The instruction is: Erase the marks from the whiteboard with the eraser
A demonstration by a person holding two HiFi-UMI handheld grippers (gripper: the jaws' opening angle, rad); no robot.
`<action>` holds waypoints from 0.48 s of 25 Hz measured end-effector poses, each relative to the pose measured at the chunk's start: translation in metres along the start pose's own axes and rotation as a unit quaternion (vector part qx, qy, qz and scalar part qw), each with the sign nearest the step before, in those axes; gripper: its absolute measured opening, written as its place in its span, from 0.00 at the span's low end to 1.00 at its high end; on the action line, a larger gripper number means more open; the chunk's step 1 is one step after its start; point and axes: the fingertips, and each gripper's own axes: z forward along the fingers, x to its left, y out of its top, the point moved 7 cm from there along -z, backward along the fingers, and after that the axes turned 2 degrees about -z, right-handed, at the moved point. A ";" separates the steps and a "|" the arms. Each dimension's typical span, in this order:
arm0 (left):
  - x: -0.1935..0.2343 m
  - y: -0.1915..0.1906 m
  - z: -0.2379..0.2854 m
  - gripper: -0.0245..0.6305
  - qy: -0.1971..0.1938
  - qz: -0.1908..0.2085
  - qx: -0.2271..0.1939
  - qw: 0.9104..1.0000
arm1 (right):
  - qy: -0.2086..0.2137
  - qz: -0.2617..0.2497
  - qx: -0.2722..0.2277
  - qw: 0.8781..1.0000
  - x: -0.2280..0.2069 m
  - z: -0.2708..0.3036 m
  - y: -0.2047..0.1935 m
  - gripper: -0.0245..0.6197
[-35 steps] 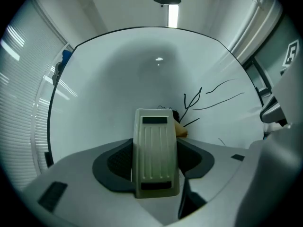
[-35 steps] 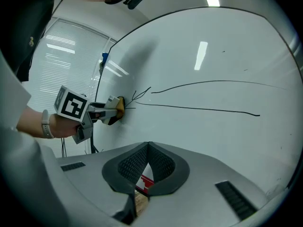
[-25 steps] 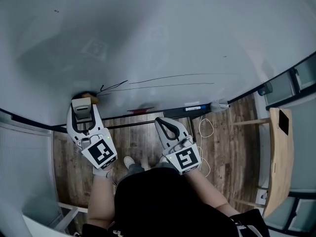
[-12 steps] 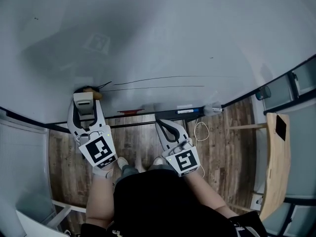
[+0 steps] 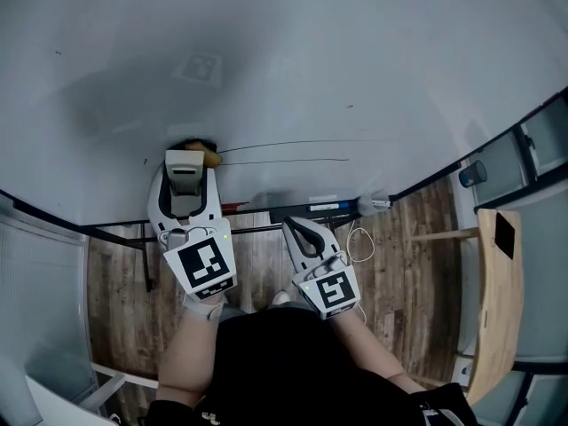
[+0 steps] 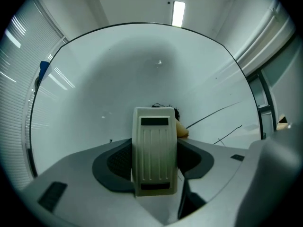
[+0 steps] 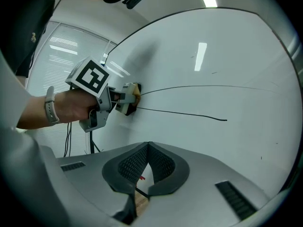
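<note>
The whiteboard [image 5: 311,60] carries two long thin black lines, an upper one [image 5: 302,142] and a lower one [image 5: 284,160]. My left gripper [image 5: 188,165] is shut on the cream ribbed eraser [image 6: 154,157], which presses against the board at the lines' left ends. In the left gripper view the lines [image 6: 213,115] run off to the right of the eraser. The right gripper view shows the eraser [image 7: 129,102] against the board where both lines [image 7: 189,113] begin. My right gripper [image 5: 295,226] hangs lower, below the tray, shut with nothing in it [image 7: 148,145].
A marker tray [image 5: 324,206] runs under the board with a red pen [image 5: 232,208] and a marker on it. A white cable [image 5: 359,238] dangles below. A wooden tabletop [image 5: 497,291] stands at the right, blinds [image 5: 35,291] at the left, wood floor underfoot.
My left gripper has slid right along the board with the eraser. The scribble at the lines' left end is gone and the lines now start further right. The right gripper has hardly moved.
</note>
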 end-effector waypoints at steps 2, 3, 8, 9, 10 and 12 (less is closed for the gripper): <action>-0.005 0.007 0.001 0.43 -0.003 0.007 -0.005 1.000 | -0.003 0.003 0.001 1.000 -0.002 -0.001 0.000 0.08; -0.006 0.009 0.001 0.43 -0.005 0.013 -0.005 1.000 | -0.001 0.001 -0.001 1.000 -0.002 -0.001 0.001 0.08; -0.001 0.012 0.001 0.44 -0.011 0.017 -0.030 0.999 | 0.013 -0.002 -0.004 1.000 0.003 0.008 0.002 0.08; 0.002 0.011 0.000 0.44 -0.016 0.025 -0.035 0.999 | 0.017 -0.003 -0.003 1.000 0.006 0.011 0.003 0.08; 0.004 0.011 0.000 0.44 -0.020 0.036 -0.038 0.998 | 0.019 -0.001 0.001 1.000 0.009 0.014 0.004 0.08; 0.007 0.014 -0.003 0.44 -0.021 0.053 -0.045 0.997 | 0.024 0.003 0.005 1.000 0.011 0.013 0.005 0.08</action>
